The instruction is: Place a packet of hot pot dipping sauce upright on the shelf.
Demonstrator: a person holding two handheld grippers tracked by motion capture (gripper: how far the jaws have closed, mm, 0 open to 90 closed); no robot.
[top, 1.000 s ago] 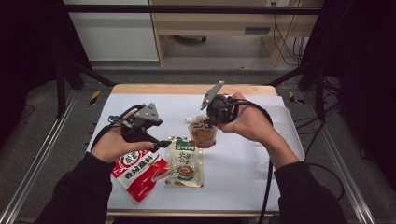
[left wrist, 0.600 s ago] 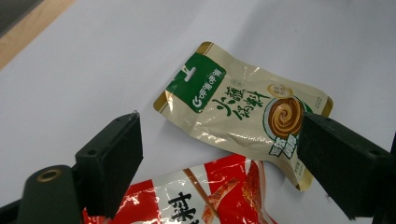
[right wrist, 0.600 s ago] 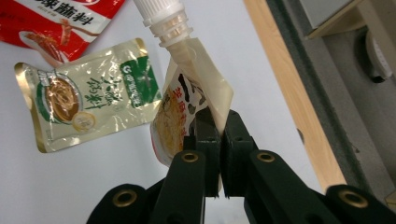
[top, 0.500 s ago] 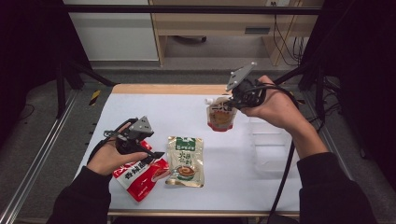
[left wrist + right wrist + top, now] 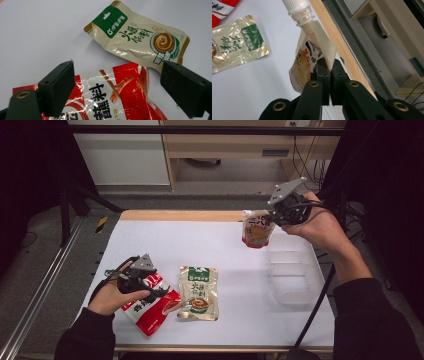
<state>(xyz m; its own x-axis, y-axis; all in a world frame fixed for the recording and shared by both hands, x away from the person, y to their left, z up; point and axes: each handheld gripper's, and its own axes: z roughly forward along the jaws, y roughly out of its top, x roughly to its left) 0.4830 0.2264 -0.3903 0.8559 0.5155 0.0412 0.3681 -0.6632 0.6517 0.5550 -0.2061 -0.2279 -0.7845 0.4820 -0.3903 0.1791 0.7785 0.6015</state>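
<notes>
both tongs apart: right tongs (image 5: 272, 216) lift spouted pouch (image 5: 256, 229).

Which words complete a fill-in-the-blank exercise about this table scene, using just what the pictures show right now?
1. The right claw is shut on the spouted pouch, whose screw cap is ____ in colour.
2. The left claw is open above the ____ packet.
3. The beige packet has a ____ label at its top.
4. The clear plastic container sits on the table's ____ side.

Missing words: white; red; green; right
</notes>
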